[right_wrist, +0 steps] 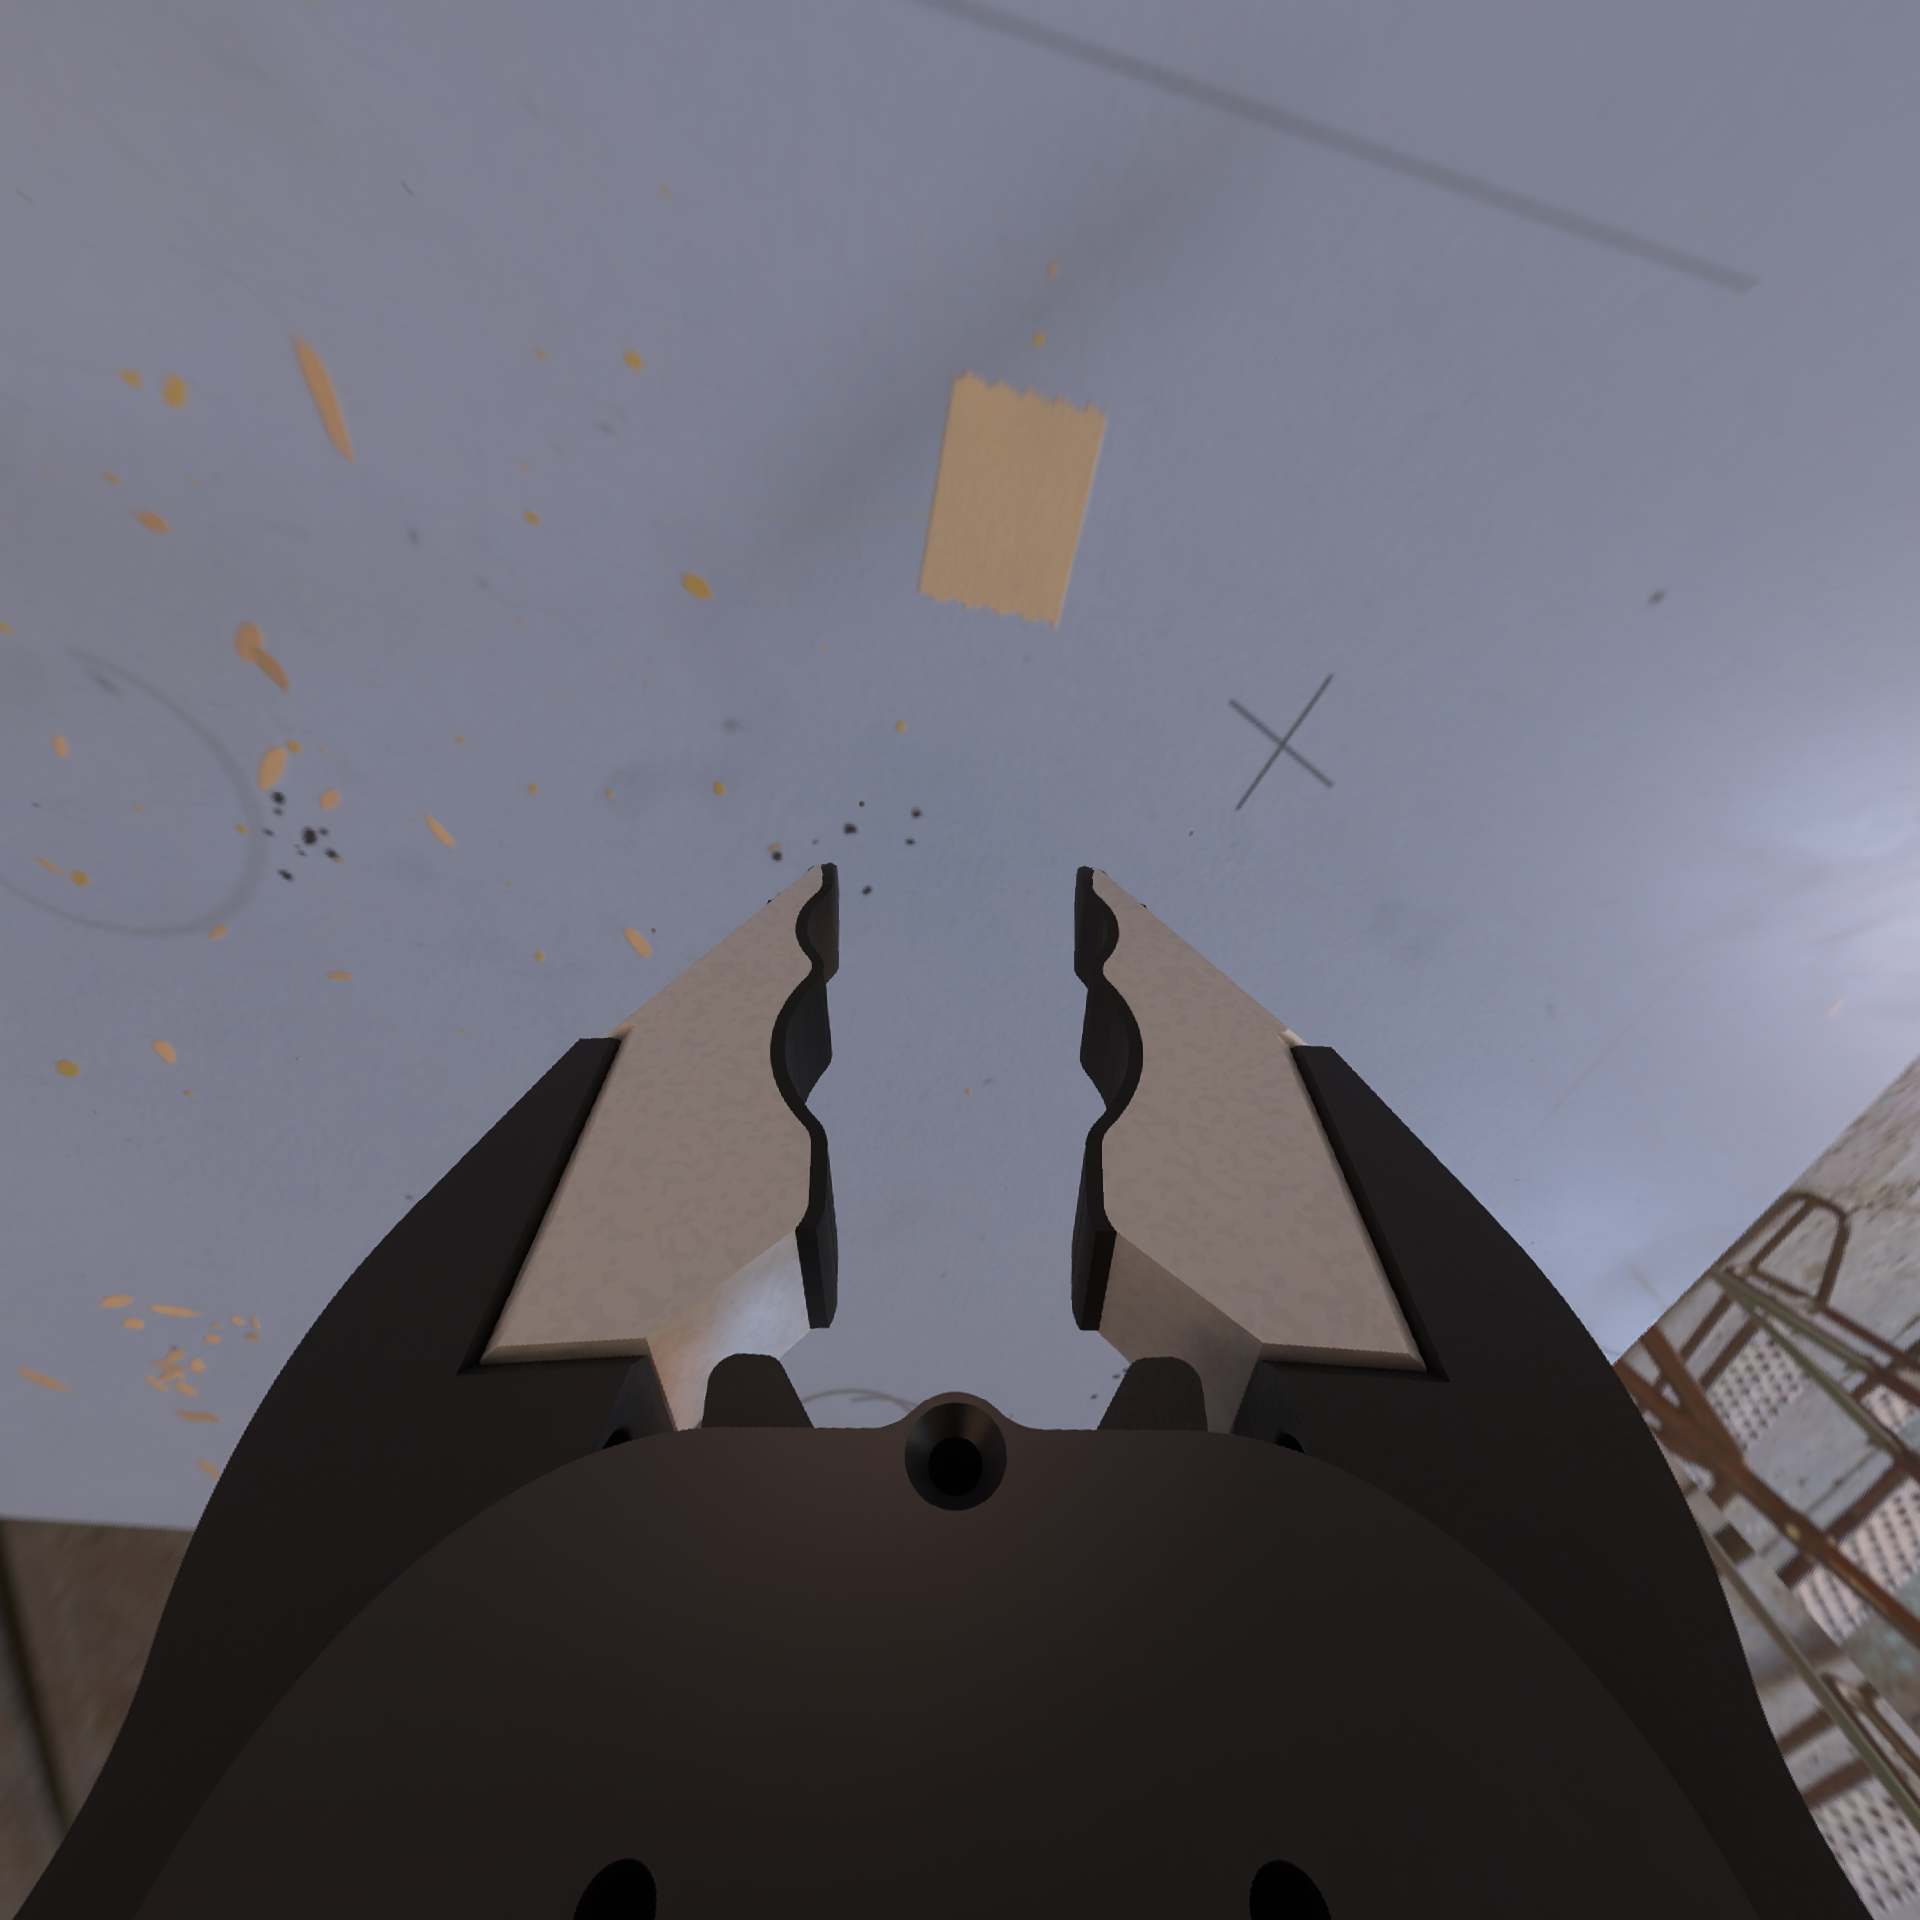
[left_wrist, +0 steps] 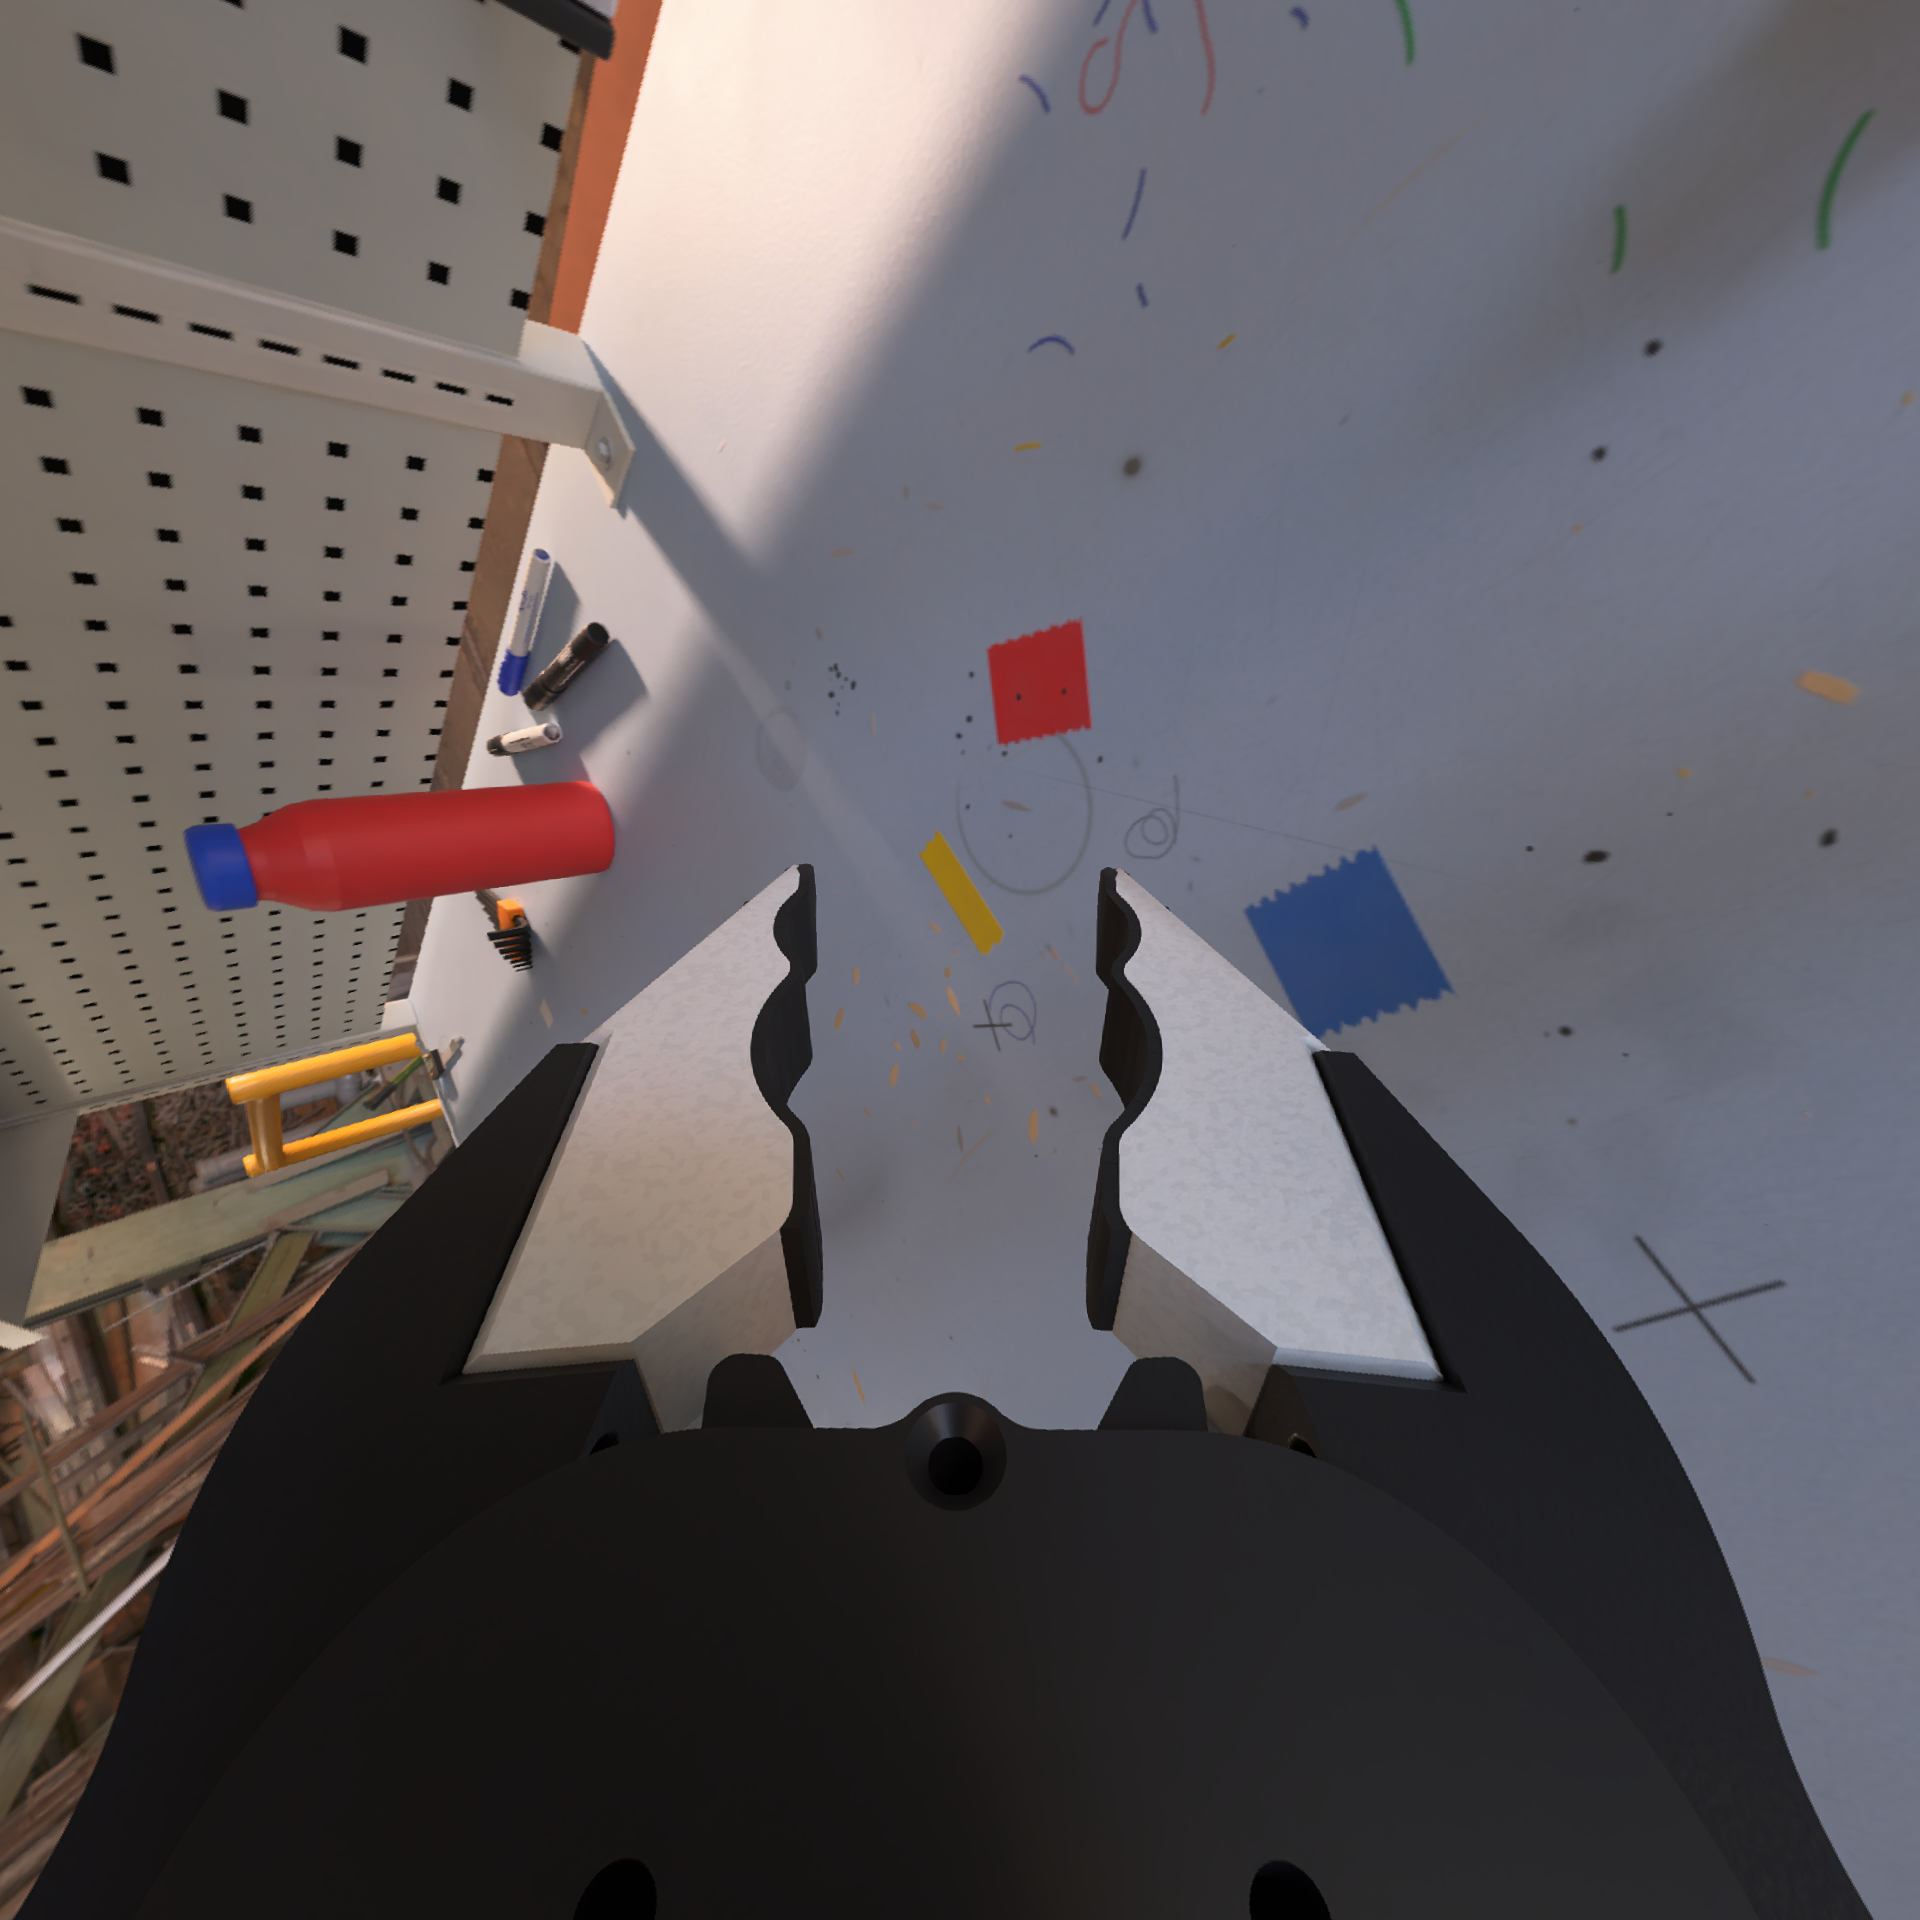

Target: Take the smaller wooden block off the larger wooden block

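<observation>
A: Blocks first. Do you see either wooden block?

B: No. The left wrist view shows the worktop (left_wrist: pixel 1455 623) with flat tape patches: a red square (left_wrist: pixel 1037 681) at centre, a blue one (left_wrist: pixel 1345 940) to the right, a yellow strip (left_wrist: pixel 961 891) just ahead of the fingertips. A red bottle (left_wrist: pixel 416 844) stands at the left edge by the pegboard (left_wrist: pixel 208 571), with markers (left_wrist: pixel 540 649) above it. The right wrist view shows only a tan patch (right_wrist: pixel 1013 499) at upper centre, which looks flat like tape, and a pencilled cross (right_wrist: pixel 1283 743).

A: And the grippers?

B: The left hand-held gripper (left_wrist: pixel 956 883) is released, nothing between its jaws. The right hand-held gripper (right_wrist: pixel 956 883) is likewise spread and empty. Both look down at bare worktop, well above it.

A: Why hover like that?

B: Probably to survey from height; I judge the stack lies outside both views, so the grasp is not yet begun.
</observation>
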You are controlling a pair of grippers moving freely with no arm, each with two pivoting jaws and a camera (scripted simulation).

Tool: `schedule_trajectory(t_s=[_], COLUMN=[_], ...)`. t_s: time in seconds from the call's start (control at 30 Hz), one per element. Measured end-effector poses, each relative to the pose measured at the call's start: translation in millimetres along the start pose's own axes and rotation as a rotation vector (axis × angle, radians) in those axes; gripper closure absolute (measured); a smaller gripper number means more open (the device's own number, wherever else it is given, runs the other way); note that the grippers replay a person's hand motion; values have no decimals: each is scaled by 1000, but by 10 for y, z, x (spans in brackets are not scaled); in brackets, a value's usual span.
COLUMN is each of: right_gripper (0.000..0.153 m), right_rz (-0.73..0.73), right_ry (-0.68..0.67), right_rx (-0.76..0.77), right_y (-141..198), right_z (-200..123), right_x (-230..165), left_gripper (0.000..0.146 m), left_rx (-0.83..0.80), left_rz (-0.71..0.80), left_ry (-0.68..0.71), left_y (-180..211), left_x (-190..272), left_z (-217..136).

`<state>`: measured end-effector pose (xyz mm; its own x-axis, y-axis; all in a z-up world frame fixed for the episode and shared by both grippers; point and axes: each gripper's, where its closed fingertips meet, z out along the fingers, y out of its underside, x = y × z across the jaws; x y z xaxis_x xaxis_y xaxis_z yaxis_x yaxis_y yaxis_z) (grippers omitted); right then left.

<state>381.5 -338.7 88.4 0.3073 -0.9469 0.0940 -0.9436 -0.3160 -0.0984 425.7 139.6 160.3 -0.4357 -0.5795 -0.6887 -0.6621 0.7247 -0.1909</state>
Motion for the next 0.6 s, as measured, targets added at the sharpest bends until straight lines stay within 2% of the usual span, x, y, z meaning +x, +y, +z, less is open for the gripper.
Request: schedule_trajectory(t_s=[0.2, 0.3, 0.43, 0.6], right_gripper=[109, 110, 112, 110], right_rz=[-53, -137, -233, -263], right_ry=[116, 180, 256, 366], right_rx=[305, 550, 849, 869], right_y=[-228, -440, -635, -691], right_z=[-590, -1014, -1464, -1482], right_x=[-139, -325, -554, -556], left_gripper=[92, 92, 89, 87], left_rx=[43, 134, 311, 549], left_rz=[-12, -40, -157, -284], left_ry=[-64, -135, -189, -261], left_y=[8, -96, -274, -431], left_x=[-192, -324, -494, -696], left_z=[-72, -192, -459, -828])
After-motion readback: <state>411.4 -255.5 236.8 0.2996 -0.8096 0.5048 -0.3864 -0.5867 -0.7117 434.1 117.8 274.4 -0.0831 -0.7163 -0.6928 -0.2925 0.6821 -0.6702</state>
